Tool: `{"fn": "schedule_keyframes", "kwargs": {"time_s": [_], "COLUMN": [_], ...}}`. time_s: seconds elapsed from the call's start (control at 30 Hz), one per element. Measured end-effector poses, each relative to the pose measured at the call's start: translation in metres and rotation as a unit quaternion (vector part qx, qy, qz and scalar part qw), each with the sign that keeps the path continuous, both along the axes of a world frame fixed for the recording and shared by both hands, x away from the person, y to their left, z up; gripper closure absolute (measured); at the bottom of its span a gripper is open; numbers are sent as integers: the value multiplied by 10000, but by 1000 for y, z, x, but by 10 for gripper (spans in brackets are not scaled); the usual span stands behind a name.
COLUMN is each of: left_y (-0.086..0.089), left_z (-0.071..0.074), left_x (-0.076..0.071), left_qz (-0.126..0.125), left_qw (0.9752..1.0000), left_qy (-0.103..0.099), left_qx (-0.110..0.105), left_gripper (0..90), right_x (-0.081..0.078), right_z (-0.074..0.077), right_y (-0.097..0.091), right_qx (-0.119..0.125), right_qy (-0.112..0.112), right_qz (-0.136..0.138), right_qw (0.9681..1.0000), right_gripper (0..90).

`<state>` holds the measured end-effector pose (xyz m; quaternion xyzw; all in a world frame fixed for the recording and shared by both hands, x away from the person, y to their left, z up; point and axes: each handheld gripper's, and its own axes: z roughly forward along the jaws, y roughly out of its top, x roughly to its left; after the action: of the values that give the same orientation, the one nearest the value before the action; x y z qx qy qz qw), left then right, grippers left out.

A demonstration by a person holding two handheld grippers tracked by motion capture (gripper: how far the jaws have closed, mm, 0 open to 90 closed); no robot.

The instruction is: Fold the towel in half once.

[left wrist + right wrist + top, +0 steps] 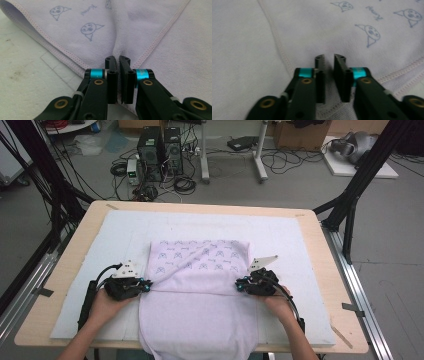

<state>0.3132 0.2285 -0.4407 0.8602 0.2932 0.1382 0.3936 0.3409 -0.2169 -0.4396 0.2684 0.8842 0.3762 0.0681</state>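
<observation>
At the near edge of the worktop (320, 245), the person's two hands are coming in from below, each carrying a gripper. The left gripper (148, 285) is sitting at the left edge of a pale lilac cloth (200, 315), and in the left gripper view its fingers (111, 72) are standing together, clamped on a pinched ridge of the cloth (150, 27) that is rising out between them. The right gripper (239, 284) is sitting at the cloth's right edge, level with the left one; in the right gripper view its fingers (340, 72) are nearly together, pinching a thin fold of the cloth (312, 27) beside a stitched hem. The cloth's near part is hanging over the worktop's front edge between the forearms. Beyond the grippers, its far part is lying folded back, showing a printed pattern of small blue cartoon faces (200, 257). The cloth is resting on a white mat (285, 235) that is covering most of the worktop. Farther off, on the floor, two black computer towers (160, 152) are standing among tangled cables.
</observation>
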Motion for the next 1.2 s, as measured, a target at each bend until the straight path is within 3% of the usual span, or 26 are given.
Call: {"fn": "schedule_keyframes", "kwargs": {"time_s": [0.17,0.37,0.6,0.63,0.7,0.77,0.83,0.93,1.07,1.2], "left_y": [5,4,5,6,7,9,9,3,-6,-12], "left_z": [7,27,44,45,44,42,39,32,18,6], "left_x": [-3,-13,-41,-47,-53,-54,-49,-42,-33,-31], "left_qz": [122,78,-194,-282,-287,-196,-118,-163,-304,-350], "left_qw": [9997,9991,9981,9977,9977,9983,9987,9989,9992,9992], "left_qy": [-42,-240,-397,-393,-360,-312,-227,-168,31,147], "left_qx": [-183,-330,-421,-481,-492,-460,-449,-418,-242,-110], "left_gripper": [856,856,849,826,660,547,519,533,616,636], "right_x": [-2,-14,-46,-52,-61,-62,-58,-51,-45,-44], "right_z": [6,29,55,57,59,57,51,38,17,6], "right_y": [-3,-14,-30,-33,-37,-38,-36,-28,-14,-7], "right_qx": [142,337,480,489,438,442,356,386,180,39], "right_qy": [-92,-358,-619,-666,-686,-653,-620,-572,-359,-239], "right_qz": [74,170,479,520,565,561,470,472,517,479], "right_qw": [9998,9986,9958,9952,9951,9953,9963,9965,9979,9986], "right_gripper": [874,877,876,874,819,730,640,608,581,597]}}
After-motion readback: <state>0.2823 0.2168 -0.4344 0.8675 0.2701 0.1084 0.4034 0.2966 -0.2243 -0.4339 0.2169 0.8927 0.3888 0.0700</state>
